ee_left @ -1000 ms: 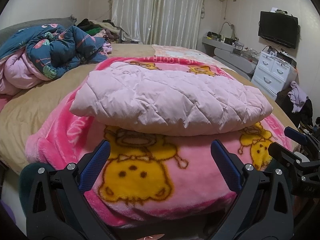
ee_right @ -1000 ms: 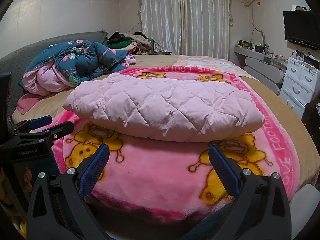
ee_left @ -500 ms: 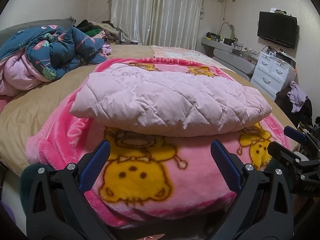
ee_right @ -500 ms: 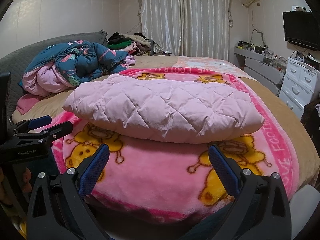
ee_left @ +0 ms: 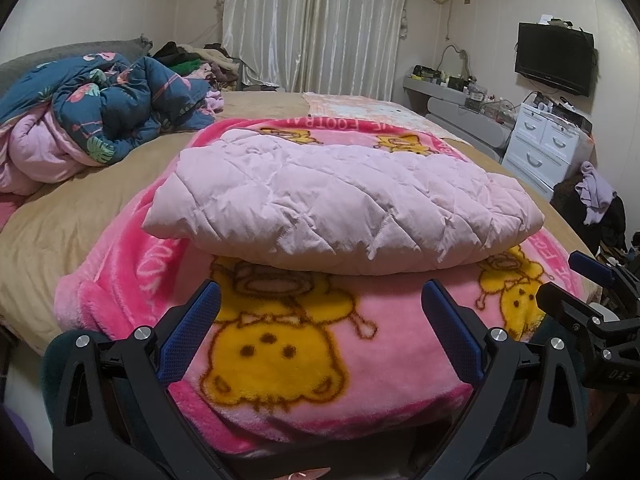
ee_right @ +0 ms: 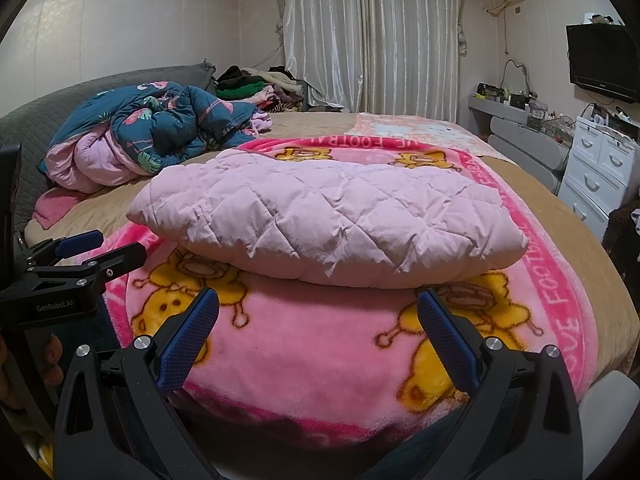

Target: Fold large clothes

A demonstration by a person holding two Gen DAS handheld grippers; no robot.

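A pale pink quilted jacket (ee_left: 340,204) (ee_right: 332,220) lies folded into a thick flat bundle on a bright pink blanket (ee_left: 304,344) (ee_right: 320,352) printed with yellow cartoon animals. My left gripper (ee_left: 320,308) hangs open just short of the jacket's near edge, above the blanket, with nothing between its blue pads. My right gripper (ee_right: 318,308) is open too, level with the jacket's near right edge and empty. In the left wrist view the right gripper (ee_left: 576,276) shows at the right border. In the right wrist view the left gripper (ee_right: 100,248) shows at the left border.
A crumpled blue floral duvet (ee_left: 108,112) (ee_right: 160,132) lies on the bed's far left, with a heap of clothes (ee_right: 256,84) behind it. A white drawer unit (ee_left: 544,148), a grey shelf (ee_left: 452,100) and a wall television (ee_left: 554,58) stand on the right. Curtains (ee_right: 372,36) cover the back wall.
Both grippers have crept slightly toward the jacket and stayed open. The jacket and blanket have not moved.
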